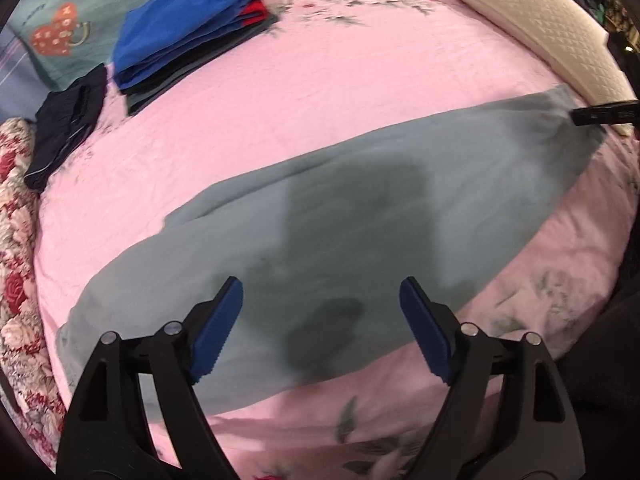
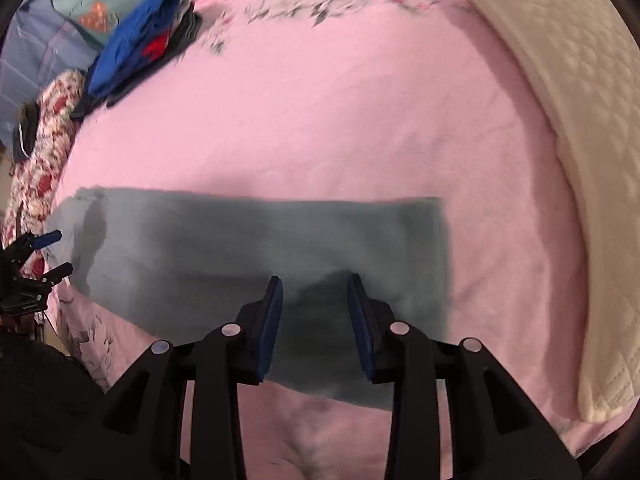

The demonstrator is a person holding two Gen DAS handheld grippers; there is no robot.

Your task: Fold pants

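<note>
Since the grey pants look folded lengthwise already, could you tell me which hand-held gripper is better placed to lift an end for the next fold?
Probably the right hand-held gripper: it hangs open near the squared end of the pants. The left hand-held gripper, open too, hovers further in from its end.

- Grey pants (image 2: 256, 248) under jaws: soft matt cloth.
- Pink sheet (image 2: 320, 128) beyond: matt, lightly creased cloth.
- Left gripper (image 1: 320, 328): matt black plastic, ribbed blue pads (image 1: 218, 328).
</note>
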